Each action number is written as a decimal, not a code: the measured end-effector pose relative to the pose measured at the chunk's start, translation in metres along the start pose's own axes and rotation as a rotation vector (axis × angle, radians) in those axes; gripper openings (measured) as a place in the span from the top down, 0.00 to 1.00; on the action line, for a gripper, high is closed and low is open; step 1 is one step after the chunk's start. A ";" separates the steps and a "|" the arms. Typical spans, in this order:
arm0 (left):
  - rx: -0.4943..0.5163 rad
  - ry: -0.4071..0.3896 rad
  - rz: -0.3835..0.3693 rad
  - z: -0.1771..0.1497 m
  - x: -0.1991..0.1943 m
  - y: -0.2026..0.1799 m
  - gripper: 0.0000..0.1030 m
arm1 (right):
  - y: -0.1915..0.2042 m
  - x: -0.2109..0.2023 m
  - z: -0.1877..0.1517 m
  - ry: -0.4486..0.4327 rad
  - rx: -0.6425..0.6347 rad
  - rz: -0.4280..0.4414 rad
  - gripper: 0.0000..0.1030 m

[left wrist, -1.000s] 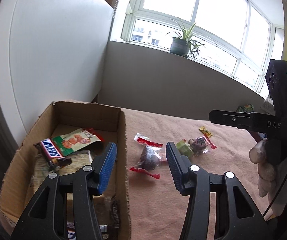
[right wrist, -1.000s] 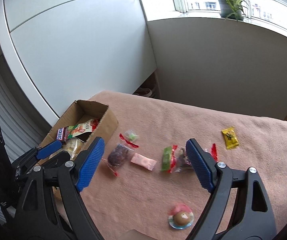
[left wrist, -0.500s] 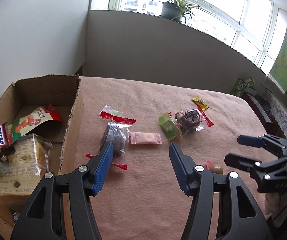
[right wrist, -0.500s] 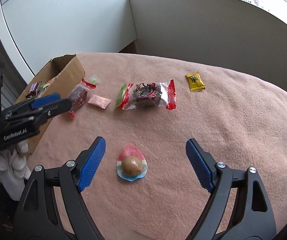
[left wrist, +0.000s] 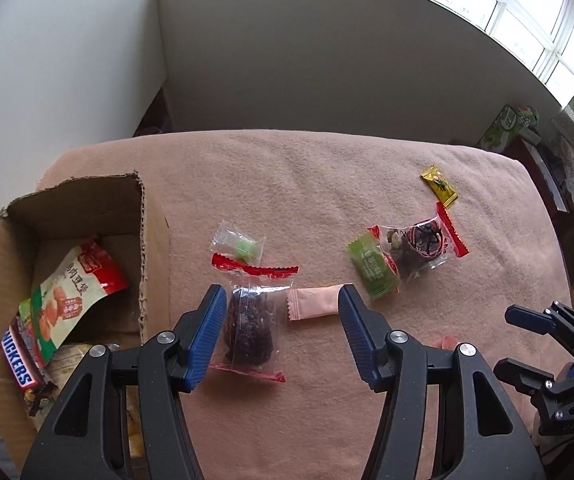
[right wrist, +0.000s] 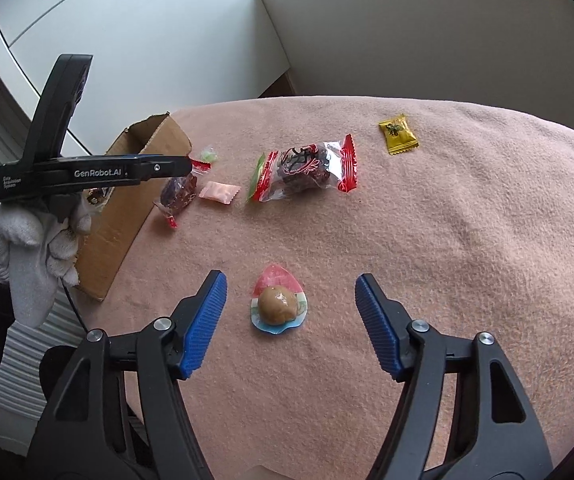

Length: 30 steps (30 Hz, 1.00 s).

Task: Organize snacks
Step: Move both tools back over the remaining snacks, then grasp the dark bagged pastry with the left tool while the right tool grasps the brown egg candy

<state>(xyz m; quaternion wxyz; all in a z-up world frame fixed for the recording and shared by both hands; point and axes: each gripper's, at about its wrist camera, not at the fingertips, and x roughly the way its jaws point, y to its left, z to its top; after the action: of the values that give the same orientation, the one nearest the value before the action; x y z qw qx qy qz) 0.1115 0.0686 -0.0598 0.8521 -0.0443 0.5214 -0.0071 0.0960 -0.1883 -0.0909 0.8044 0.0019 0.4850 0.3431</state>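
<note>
My left gripper (left wrist: 281, 332) is open above the pink cloth, straddling a dark fruit packet with red ends (left wrist: 251, 328) and a pink candy (left wrist: 315, 304). Its left pad overlaps the packet's edge, and I cannot tell if they touch. My right gripper (right wrist: 291, 320) is low over a round brown candy on a coloured wrapper (right wrist: 279, 306). Its jaws are closing, the candy lies between them, and the pads stand clear of it. The cardboard box (left wrist: 143, 240) at the left holds a Snickers bar (left wrist: 19, 364) and a green-and-red packet (left wrist: 67, 292).
On the cloth lie a green candy in clear wrap (left wrist: 243, 246), a green packet (left wrist: 373, 266), a clear red-edged packet of dark snacks (left wrist: 419, 246) and a yellow candy (left wrist: 439, 184). A white-gloved hand (right wrist: 27, 232) holds the left gripper (right wrist: 183, 166) beside the box (right wrist: 127, 208). A wall runs behind the table.
My left gripper swung from over the box to the right and tilted down over the dark packet. My right gripper sank toward the round candy and its jaws narrowed.
</note>
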 end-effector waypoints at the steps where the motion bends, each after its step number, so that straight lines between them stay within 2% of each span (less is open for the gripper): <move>1: 0.008 0.023 0.001 0.003 0.004 -0.002 0.44 | 0.000 -0.001 -0.001 0.000 0.001 0.001 0.36; 7: 0.022 0.120 0.071 0.010 0.025 -0.005 0.44 | -0.004 -0.010 -0.005 -0.017 0.013 0.013 0.36; 10: 0.029 0.135 0.096 0.006 0.031 -0.005 0.44 | -0.007 -0.013 -0.006 -0.021 0.017 0.016 0.36; 15: 0.116 0.162 0.098 -0.011 0.033 -0.027 0.44 | -0.013 -0.010 -0.008 -0.009 0.023 0.018 0.36; 17: 0.106 0.177 0.070 -0.020 0.032 -0.031 0.44 | -0.012 -0.008 -0.009 -0.002 0.014 0.010 0.36; 19: 0.137 0.171 0.063 -0.031 0.029 -0.036 0.44 | -0.011 -0.006 -0.010 0.003 0.007 0.007 0.36; 22: 0.163 0.156 0.092 -0.045 0.028 -0.040 0.44 | -0.005 0.000 -0.012 0.020 -0.010 0.003 0.36; 26: 0.151 0.151 0.086 -0.063 0.033 -0.038 0.44 | 0.009 0.010 -0.012 0.036 -0.065 -0.034 0.40; 28: 0.115 0.129 0.064 -0.071 0.032 -0.035 0.45 | 0.016 0.018 -0.013 0.051 -0.091 -0.065 0.44; 30: 0.123 0.095 0.067 -0.076 0.030 -0.036 0.47 | 0.021 0.025 -0.015 0.067 -0.114 -0.092 0.45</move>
<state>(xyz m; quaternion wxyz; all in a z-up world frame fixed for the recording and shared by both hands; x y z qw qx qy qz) 0.0583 0.0259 -0.1177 0.8272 0.0260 0.5612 -0.0126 0.0802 -0.1631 -0.1117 0.8013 -0.0775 0.4911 0.3327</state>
